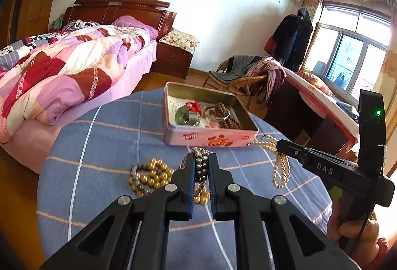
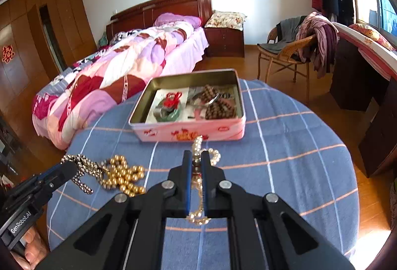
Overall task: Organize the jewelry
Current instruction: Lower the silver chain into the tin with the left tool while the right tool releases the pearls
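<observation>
A pink tin box (image 1: 208, 138) (image 2: 188, 130) stands open on the blue checked table, holding brown bead bracelets (image 1: 223, 113), a green item and a red item. My left gripper (image 1: 201, 158) is shut on a dark metallic bead bracelet (image 1: 201, 165), seen from the right wrist view (image 2: 82, 170) lifted beside the gold bead strand (image 1: 153, 175) (image 2: 124, 177). My right gripper (image 2: 197, 158) is shut on a pearl necklace (image 2: 198, 146), which hangs from its tips in the left wrist view (image 1: 280, 170).
The round table (image 1: 104, 146) (image 2: 285, 146) has a blue cloth with orange and white lines. A bed (image 1: 62, 71) lies left, a wicker chair with clothes (image 2: 292, 51) and a dark desk (image 2: 359, 76) to the right.
</observation>
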Demonstrator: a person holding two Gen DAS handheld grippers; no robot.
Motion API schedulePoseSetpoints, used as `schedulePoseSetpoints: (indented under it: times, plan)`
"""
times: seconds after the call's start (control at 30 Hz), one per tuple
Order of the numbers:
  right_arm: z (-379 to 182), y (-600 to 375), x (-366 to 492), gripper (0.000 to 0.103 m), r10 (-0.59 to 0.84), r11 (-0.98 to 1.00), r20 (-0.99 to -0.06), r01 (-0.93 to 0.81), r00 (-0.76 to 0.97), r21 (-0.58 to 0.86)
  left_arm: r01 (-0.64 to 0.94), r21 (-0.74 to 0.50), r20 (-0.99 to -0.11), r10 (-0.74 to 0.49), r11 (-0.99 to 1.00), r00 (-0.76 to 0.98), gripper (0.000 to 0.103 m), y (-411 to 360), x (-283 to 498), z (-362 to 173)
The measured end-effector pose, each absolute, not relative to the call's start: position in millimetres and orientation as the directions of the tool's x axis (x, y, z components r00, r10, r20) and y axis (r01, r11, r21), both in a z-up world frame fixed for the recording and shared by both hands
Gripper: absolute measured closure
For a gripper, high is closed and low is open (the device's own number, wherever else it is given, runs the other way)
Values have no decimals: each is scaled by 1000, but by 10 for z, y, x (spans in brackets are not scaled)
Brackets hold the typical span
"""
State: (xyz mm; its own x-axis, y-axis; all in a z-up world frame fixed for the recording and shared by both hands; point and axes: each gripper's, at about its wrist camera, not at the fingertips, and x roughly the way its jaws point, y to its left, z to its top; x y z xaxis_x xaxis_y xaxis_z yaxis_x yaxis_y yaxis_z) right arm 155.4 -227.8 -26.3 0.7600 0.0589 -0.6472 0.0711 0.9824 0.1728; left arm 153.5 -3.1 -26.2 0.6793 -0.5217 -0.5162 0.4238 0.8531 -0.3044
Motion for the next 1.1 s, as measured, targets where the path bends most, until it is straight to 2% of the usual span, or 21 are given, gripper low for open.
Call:
schedulePoseSetpoints:
  times: [0.77,0.87,1.0,1.1]
  plan:
    - [-78,-2485,2370,93,53,966,-485,79,873,247,488,-260,-380,-553,833,742,94,-643,2521,-9]
    - [-172,-2483,2587,93,39,966,-493,94,869,242,478,-261,-372,-544,839,752,94,-728,2698,-68]
    - [-391,-2507,2830,93,35,965,-540,112,841,237,443,-258,-413,-513,859,753,94,-831,2914,-263]
    - [-566,-2536,2934,93,50,962,-580,118,813,248,408,-257,-476,-482,876,736,94,-868,3024,-445]
